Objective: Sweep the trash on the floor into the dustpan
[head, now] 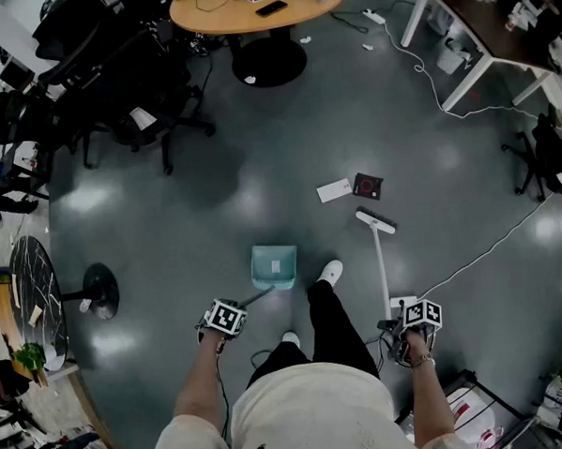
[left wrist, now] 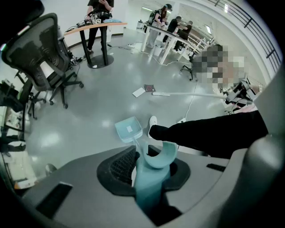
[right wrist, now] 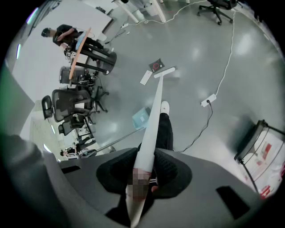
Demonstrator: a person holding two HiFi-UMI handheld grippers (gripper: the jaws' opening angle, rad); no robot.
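Observation:
A light teal dustpan (head: 274, 266) rests on the grey floor ahead of my feet; its pan (left wrist: 128, 129) shows small in the left gripper view. My left gripper (head: 224, 318) is shut on the dustpan's teal handle (left wrist: 151, 176). My right gripper (head: 419, 315) is shut on a white broom handle (right wrist: 150, 129), whose head (head: 376, 220) lies on the floor beside the trash. The trash is a white paper (head: 334, 190) and a dark square packet (head: 367, 185), seen again as paper (right wrist: 145, 77) and packet (right wrist: 156, 65).
A round table (head: 256, 9) on a black base stands ahead, office chairs (head: 124, 96) at the left, a white desk (head: 483, 39) at the right. A white cable (head: 489, 250) and power strip (right wrist: 208, 101) cross the floor on the right. My shoe (head: 330, 273) is next to the dustpan.

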